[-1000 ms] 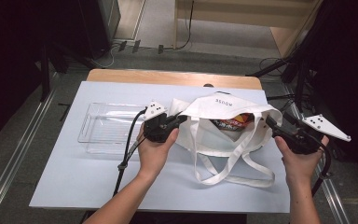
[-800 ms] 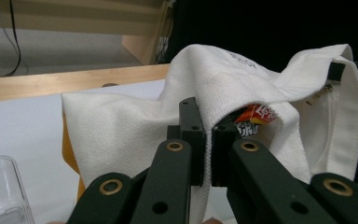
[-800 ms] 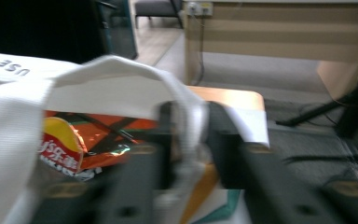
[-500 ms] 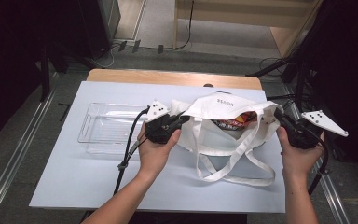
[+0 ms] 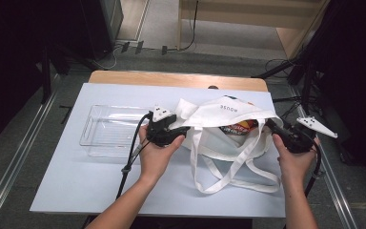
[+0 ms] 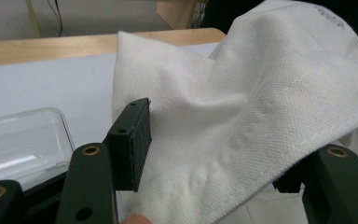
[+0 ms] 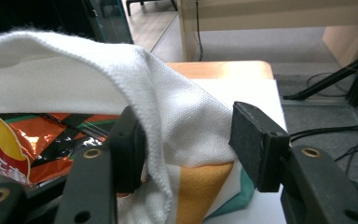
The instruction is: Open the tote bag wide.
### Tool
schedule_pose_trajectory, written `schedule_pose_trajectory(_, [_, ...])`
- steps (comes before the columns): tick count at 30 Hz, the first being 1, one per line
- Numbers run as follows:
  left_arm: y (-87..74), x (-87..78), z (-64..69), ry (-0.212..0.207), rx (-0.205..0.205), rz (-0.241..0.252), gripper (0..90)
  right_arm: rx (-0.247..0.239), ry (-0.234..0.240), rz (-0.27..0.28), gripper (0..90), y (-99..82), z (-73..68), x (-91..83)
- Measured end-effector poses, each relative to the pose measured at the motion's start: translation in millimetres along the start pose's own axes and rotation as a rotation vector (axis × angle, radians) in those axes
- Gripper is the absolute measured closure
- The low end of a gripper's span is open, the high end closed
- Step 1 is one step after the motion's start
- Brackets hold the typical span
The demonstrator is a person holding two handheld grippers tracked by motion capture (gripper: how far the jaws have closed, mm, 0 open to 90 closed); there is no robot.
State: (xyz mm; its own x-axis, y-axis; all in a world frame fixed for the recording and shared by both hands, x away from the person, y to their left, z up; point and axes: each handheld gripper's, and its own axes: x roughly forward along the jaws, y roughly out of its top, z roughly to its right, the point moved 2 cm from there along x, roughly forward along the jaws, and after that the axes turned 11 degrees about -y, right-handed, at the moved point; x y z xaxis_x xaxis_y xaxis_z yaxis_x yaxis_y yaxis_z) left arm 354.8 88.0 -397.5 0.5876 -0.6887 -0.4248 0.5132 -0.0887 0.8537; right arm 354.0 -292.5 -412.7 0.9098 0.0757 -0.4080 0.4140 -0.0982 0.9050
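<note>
Centrally in the high view, a soft, floppy white tote bag (image 5: 224,131) is straddled at its rim by the left gripper (image 5: 183,130) and right gripper (image 5: 269,125). Both pairs of jaws have just been opening and stand spread around cloth, unpinched. Its light fabric is best taken at the hemmed rim.

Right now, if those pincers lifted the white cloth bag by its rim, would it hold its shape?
Probably not. The bag looks floppy: its cloth sags in folds between the left gripper and right gripper, and its handles lie limp. The snack packet inside seems light, so it may shift.
</note>
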Motion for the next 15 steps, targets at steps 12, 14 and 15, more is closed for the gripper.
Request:
schedule_pose_trajectory(12, [-2.1,-12.7,21.2,-0.270,0.056,0.030,89.2,-0.014,0.060,0.073,88.0,-3.3,-8.4,-20.5])
schedule_pose_trajectory(14, [-0.1,-19.4,28.6,-0.333,0.079,0.061,89.2,0.010,0.074,0.095,88.1,-3.3,-7.0,-27.1])
schedule_pose_trajectory(15, [1.1,-22.9,32.9,-0.344,0.098,0.072,89.2,0.018,0.081,0.107,88.1,-2.8,-7.2,-31.4])
